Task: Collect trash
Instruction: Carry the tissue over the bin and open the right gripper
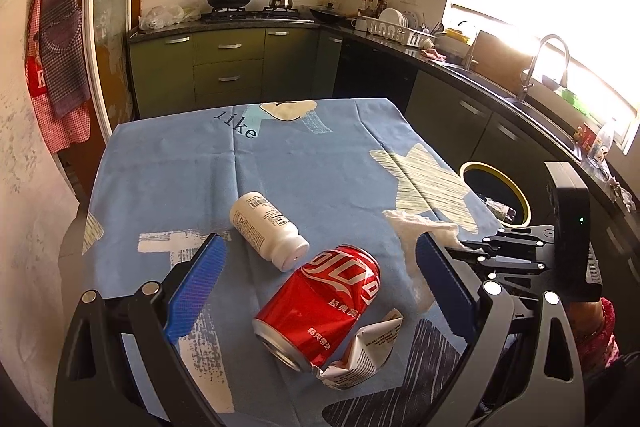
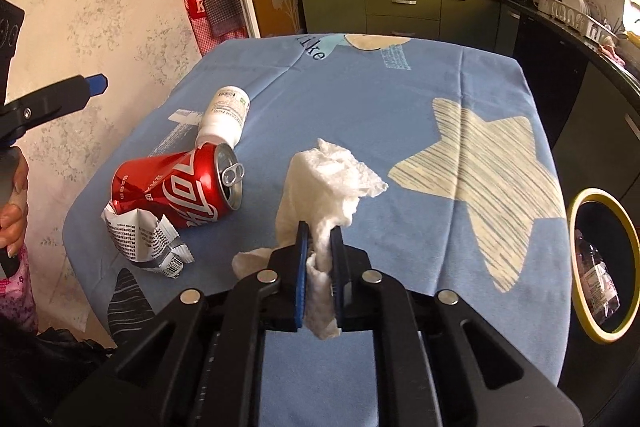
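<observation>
A dented red cola can [image 1: 320, 307] [image 2: 172, 191] lies on its side on the blue tablecloth [image 1: 320, 155]. My left gripper [image 1: 320, 239] stands open just above it, blue pads wide apart and holding nothing. A white pill bottle [image 1: 268, 227] [image 2: 226, 115] lies beyond the can. A crumpled printed wrapper [image 1: 364, 351] [image 2: 140, 235] rests against the can's base. My right gripper [image 2: 319, 229] is shut on a white tissue [image 2: 328, 171] [image 1: 416, 227], which stands up from the cloth between the pads.
A black bin with a yellow rim [image 2: 592, 191] [image 1: 480, 165] stands off the table's right edge, with a plastic wrapper inside. Kitchen counters, a sink and a stove lie beyond. A wall with hanging aprons [image 1: 60, 47] runs along the left.
</observation>
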A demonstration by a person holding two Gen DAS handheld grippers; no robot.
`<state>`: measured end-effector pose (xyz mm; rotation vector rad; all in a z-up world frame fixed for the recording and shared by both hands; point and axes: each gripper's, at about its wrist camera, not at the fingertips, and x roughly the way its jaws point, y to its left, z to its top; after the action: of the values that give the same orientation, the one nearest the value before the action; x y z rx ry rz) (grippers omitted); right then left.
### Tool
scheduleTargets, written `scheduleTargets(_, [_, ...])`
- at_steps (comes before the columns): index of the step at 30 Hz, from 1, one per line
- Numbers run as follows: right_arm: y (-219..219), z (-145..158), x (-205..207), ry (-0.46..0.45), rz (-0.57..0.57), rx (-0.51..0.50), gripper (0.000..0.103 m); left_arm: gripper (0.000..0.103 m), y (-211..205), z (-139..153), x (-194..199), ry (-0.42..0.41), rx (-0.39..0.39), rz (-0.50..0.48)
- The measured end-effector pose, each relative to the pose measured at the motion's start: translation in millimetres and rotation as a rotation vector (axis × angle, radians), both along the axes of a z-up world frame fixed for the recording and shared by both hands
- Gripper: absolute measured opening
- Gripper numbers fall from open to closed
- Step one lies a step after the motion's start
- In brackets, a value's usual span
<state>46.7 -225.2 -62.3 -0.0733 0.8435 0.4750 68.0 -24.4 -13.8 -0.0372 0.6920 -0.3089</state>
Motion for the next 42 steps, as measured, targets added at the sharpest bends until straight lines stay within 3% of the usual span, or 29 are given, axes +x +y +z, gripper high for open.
scheduleTargets(5, [-39,22,-4,-0.053,-0.089,0.026,0.01,0.094,-8,4,-1,-0.008,0.005,-0.011])
scheduleTargets(11, [-120,37,8,-0.103,-0.315,0.001,0.01,0.094,-14,4,0,-0.005,0.012,-0.025])
scheduleTargets(16, [-204,24,34,-0.074,-0.541,-0.049,0.01,0.095,-17,2,3,0.002,0.012,-0.031])
scheduleTargets(21, [-252,1,61,-0.015,-0.658,-0.116,0.01,0.095,-19,-1,10,0.014,0.015,-0.032])
scheduleTargets(26, [-277,-22,93,0.028,-0.723,-0.174,0.015,0.095,-23,-4,13,0.021,0.02,-0.041])
scheduleTargets(27, [-280,-26,99,0.033,-0.731,-0.186,0.021,0.095,-23,-5,14,0.023,0.02,-0.043])
scheduleTargets(28, [-284,-28,103,0.032,-0.744,-0.199,0.038,0.095,-23,-6,15,0.025,0.022,-0.046])
scheduleTargets(29, [-288,-29,107,0.025,-0.769,-0.215,0.046,0.095,-24,-6,15,0.027,0.024,-0.049])
scheduleTargets(33, [-294,-20,100,0.005,-0.81,-0.174,0.045,0.095,-26,-8,15,0.024,0.034,-0.069])
scheduleTargets(42, [-256,-5,51,-0.044,-0.75,-0.119,0.046,0.095,-27,-15,21,0.058,0.039,-0.185])
